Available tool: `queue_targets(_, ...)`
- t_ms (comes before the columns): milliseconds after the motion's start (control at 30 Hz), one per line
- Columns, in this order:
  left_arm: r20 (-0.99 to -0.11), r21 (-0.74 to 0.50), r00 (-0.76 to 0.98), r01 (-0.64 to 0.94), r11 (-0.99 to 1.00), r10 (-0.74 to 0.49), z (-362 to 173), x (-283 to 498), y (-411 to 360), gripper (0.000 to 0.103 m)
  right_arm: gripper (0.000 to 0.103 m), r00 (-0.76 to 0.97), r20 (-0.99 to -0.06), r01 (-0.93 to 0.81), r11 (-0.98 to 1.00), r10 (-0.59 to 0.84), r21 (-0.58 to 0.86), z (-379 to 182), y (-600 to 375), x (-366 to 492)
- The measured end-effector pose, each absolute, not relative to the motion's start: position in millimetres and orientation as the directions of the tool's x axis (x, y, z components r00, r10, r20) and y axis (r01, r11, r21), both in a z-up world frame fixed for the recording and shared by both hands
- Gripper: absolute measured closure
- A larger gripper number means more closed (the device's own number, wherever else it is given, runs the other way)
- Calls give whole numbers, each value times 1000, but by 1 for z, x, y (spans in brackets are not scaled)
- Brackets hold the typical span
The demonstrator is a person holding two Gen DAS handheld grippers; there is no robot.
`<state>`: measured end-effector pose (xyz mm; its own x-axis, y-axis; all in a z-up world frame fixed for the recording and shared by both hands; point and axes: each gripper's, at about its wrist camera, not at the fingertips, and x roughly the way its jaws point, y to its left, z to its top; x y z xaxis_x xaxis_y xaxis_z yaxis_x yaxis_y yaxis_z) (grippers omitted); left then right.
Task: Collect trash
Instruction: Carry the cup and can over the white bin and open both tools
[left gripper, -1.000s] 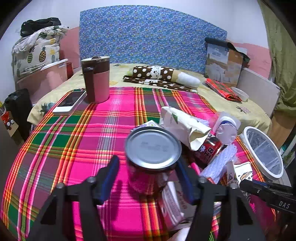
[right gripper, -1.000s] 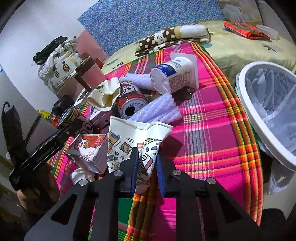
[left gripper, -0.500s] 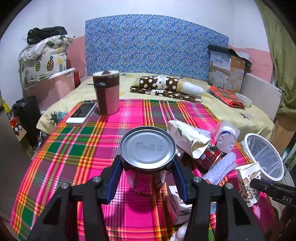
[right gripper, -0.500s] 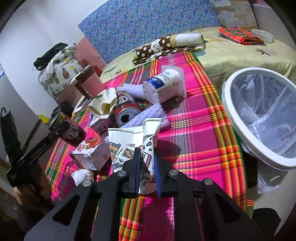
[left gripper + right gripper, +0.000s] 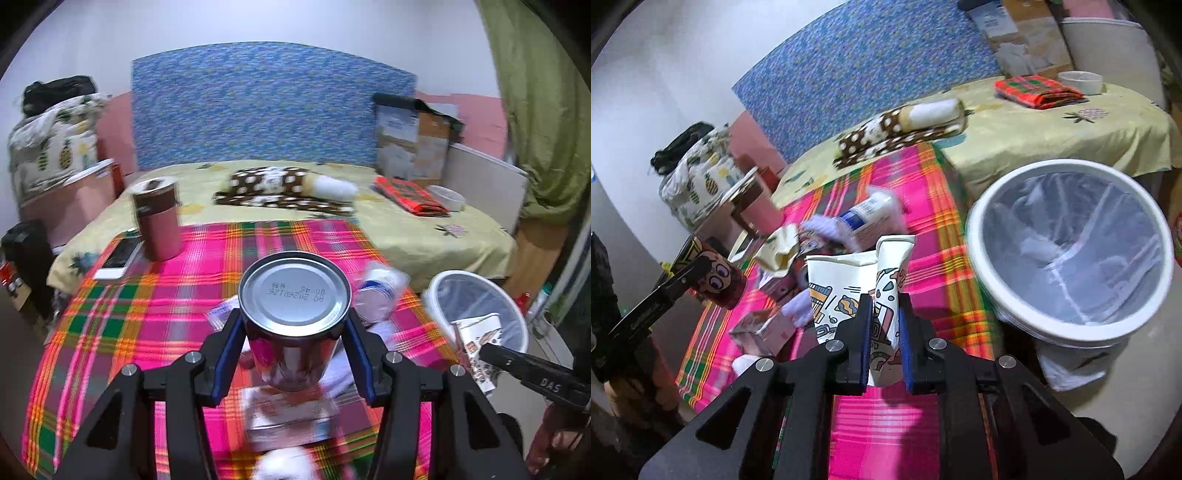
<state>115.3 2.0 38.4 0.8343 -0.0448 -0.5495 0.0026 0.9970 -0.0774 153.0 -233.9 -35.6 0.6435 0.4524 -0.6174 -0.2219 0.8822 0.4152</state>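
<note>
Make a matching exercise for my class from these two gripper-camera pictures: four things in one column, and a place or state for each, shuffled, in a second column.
Things
1. tin can
2. crushed paper cup
3. white bin
4. phone

Places or states
A. lying flat on the plaid cloth beside the brown tumbler
B. clamped in the left gripper
C. standing beside the table, lined with a clear bag
D. pinched in the right gripper

Pairs: 1-B, 2-D, 3-C, 4-A
</note>
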Motion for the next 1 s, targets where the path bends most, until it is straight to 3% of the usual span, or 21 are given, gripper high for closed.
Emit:
queue_targets(600,-597,-113,729,337,935,-335,23,173,-160,48,88,733,-613,-32,916,294,401,-40,-324,155)
queue_targets(1000,-647,-147,646,415,898,-405,-3,203,-213,48,88,735,-641,37,931,220,362,-51,-358,171)
